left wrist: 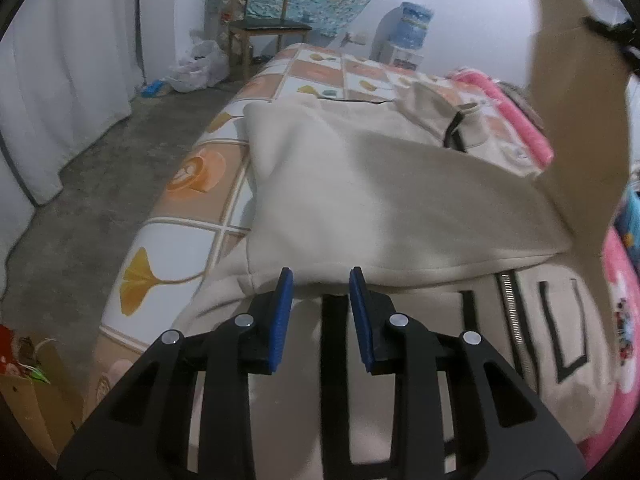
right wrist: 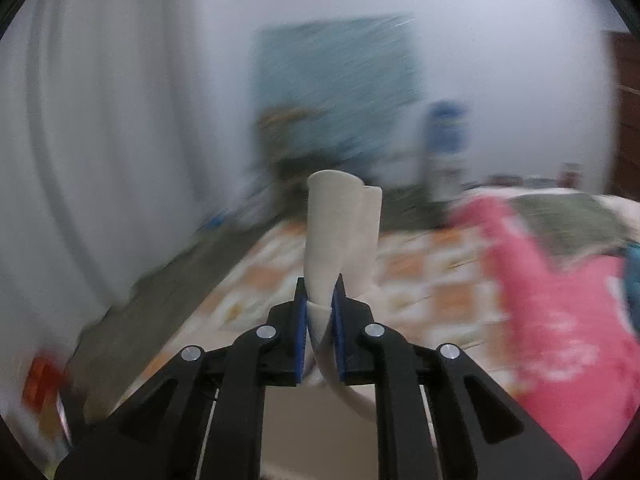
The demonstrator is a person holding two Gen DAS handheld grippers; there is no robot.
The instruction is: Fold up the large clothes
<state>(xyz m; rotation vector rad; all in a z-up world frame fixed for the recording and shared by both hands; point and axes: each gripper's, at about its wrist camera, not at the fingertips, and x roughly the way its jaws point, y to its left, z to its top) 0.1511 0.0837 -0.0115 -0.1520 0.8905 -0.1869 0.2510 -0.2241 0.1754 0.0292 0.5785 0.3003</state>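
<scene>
A cream zip-up jacket (left wrist: 360, 184) with black letters lies spread on the bed, one sleeve folded across its body. My left gripper (left wrist: 320, 280) is open and empty, hovering just above the jacket's folded edge. My right gripper (right wrist: 320, 292) is shut on a bunched part of the cream jacket (right wrist: 340, 224), which sticks up between its blue pads (right wrist: 302, 320). That lifted cloth (left wrist: 576, 92) shows raised at the right of the left wrist view. The right wrist view is motion-blurred.
The bed has a patchwork sheet (left wrist: 192, 176) with orange and leaf prints. A pink blanket (right wrist: 560, 320) lies at the right. A wooden chair (left wrist: 260, 20), a water dispenser (left wrist: 408, 28), plastic bags and a white curtain stand beyond on the concrete floor.
</scene>
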